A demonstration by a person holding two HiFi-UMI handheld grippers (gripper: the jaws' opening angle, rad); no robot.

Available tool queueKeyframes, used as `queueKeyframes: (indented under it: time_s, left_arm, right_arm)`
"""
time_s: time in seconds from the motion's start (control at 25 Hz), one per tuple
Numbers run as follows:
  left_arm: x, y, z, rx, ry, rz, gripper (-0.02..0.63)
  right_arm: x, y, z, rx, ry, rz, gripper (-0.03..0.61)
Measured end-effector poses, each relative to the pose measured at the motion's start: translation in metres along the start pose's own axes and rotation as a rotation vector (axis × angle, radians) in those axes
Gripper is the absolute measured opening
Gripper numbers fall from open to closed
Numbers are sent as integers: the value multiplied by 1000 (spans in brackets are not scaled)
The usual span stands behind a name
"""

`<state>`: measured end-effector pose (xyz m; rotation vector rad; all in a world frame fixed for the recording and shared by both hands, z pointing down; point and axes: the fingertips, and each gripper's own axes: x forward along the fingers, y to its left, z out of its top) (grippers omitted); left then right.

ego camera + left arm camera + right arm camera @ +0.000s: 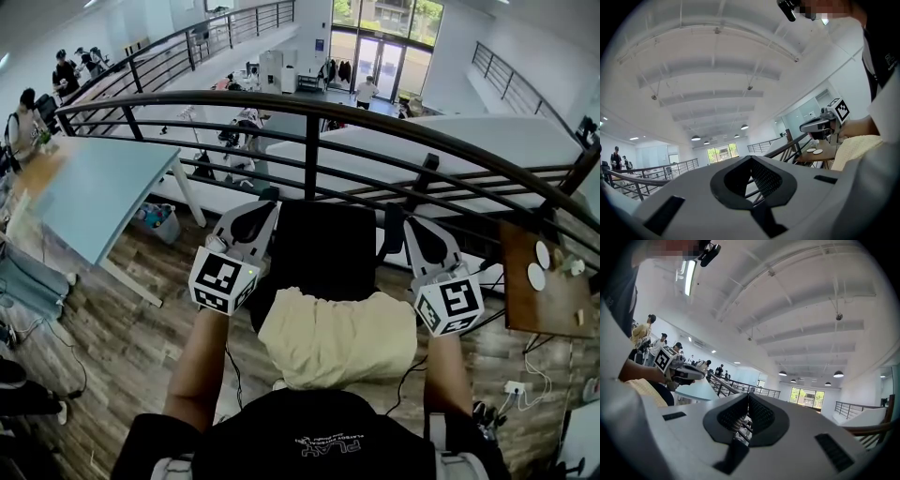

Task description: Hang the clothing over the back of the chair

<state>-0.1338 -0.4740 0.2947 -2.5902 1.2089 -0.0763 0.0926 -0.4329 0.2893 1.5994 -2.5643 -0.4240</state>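
A pale beige garment (337,339) lies draped over the near part of a black chair (323,246), just in front of my body. My left gripper (265,206) is held level to the left of the chair, shut with nothing in it. To the right of the chair my right gripper (411,225) is also shut and empty. Neither touches the garment. In the left gripper view the pads (761,176) are pressed together, with the garment (855,149) off to the right. The pads (761,414) are also pressed together in the right gripper view, with the garment (647,391) at the left.
A dark metal railing (311,141) curves across just beyond the chair, above a lower floor. A light blue table (94,192) stands at the left with people near it. At the right is a small wooden table (544,300) with white discs. Cables lie on the wood floor.
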Motion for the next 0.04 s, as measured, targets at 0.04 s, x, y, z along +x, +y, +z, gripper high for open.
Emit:
queueKeyframes:
  time_s: [0.04]
  left_arm:
    - [-1, 0, 0, 3, 1, -1, 14]
  right_arm:
    - [0, 1, 0, -4, 4, 1, 20]
